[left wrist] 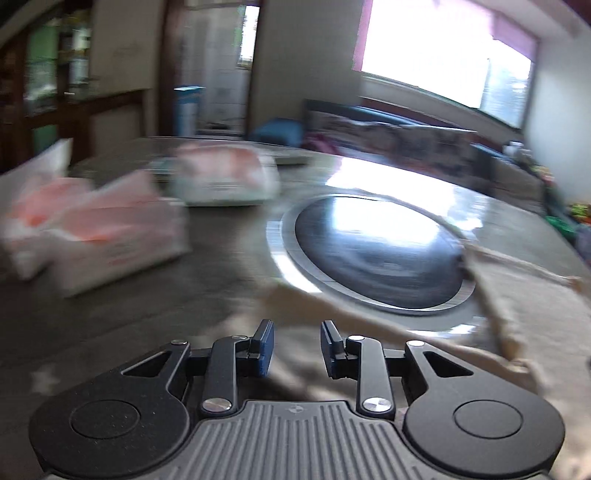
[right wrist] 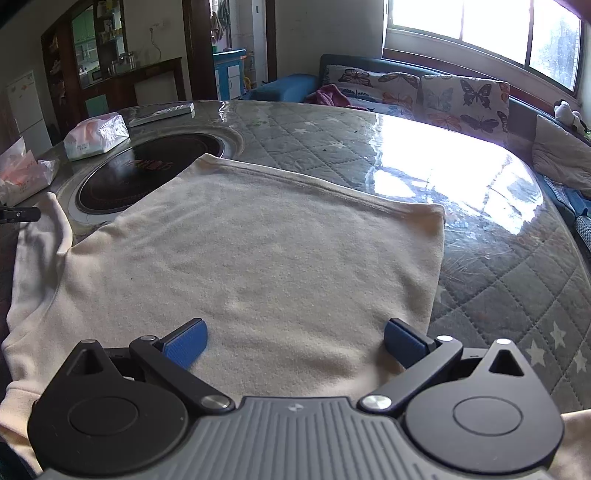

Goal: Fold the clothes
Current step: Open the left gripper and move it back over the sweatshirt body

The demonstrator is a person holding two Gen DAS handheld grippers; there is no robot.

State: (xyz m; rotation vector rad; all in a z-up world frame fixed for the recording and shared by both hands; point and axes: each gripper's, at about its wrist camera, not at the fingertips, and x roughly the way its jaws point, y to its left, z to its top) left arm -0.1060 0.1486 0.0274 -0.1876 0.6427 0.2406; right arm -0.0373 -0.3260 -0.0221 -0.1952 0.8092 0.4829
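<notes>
While both tools gape empty, left tool (left wrist: pixel 297 345) narrowly, right tool (right wrist: pixel 295 341) wide, cream garment (right wrist: pixel 258 258) lies flat.

Daylight enters through the window (right wrist: pixel 484 33) at the upper right of both views and is overexposed to plain white. It throws strong glare on the glossy tabletop (right wrist: pixel 436 166) toward its far right edge and on the dark round inset (left wrist: pixel 380 243). The left wrist view is heavily motion-blurred: the packets (left wrist: pixel 96 229) near the tabletop's left edge are smeared, possibly tissue packs. The right wrist view is sharp. The room interior at upper left is dim. Both views bow straight lines outward and darken at the corners.
</notes>
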